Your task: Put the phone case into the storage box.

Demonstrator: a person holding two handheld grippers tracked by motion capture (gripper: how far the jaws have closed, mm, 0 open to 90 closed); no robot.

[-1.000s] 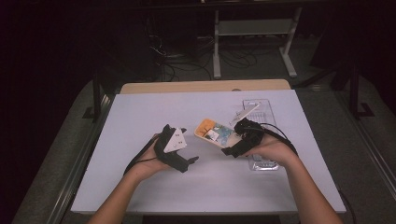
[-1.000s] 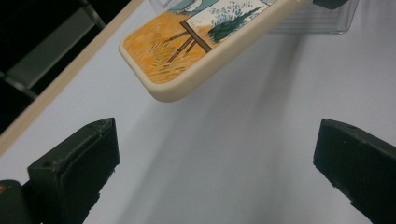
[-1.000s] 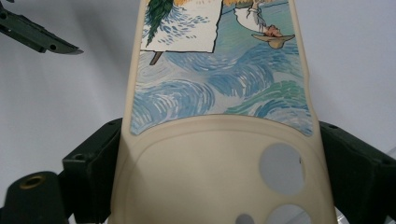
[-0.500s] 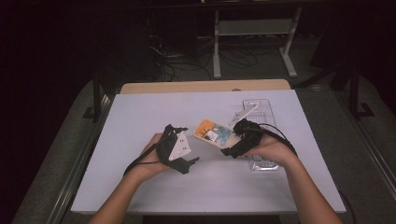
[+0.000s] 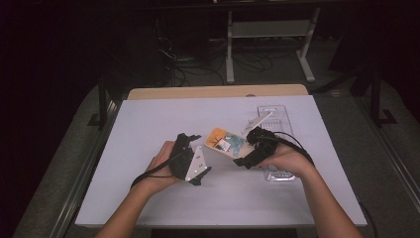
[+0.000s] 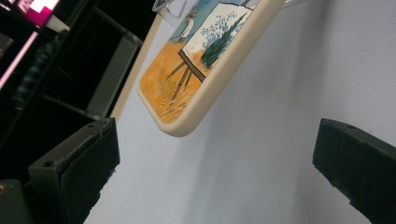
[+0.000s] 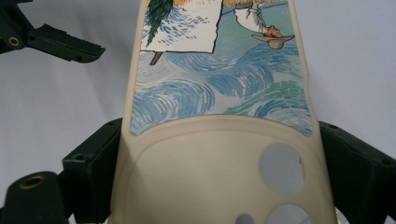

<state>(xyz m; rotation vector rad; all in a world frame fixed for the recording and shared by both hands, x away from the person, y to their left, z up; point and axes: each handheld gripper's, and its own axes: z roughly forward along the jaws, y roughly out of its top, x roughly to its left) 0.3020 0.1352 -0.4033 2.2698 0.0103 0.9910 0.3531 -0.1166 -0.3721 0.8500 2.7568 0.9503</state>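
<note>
High view: a person works at a white table (image 5: 148, 124), each hand holding a two-jaw gripper. The right gripper (image 5: 246, 159) pinches a printed phone case (image 5: 225, 143) across its width at the camera-cutout end; in the right gripper view the cream rim of the case sits between the two black jaws, both pressed against its sides, with the painted back facing up. The case is held tilted above the table near its middle, its free orange end pointing toward the left gripper (image 5: 200, 173), which waits just beside it with jaws spread wide and nothing between them. In the left gripper view the rounded orange corner of the case (image 6: 187, 84) hangs ahead of and above the open jaws, apart from both (no contact yet). A clear plastic tray (image 5: 277, 116) lies flat on the table behind and under the right hand. The step in hand appears to be bringing the left gripper onto the free end of the case. To do it well, the right grip should stay firm and steady while the left jaws are lined up with the long edges of the case, advanced until the corner lies squarely between the pads, and only then closed, so that the smooth rim does not slip or twist.
</note>
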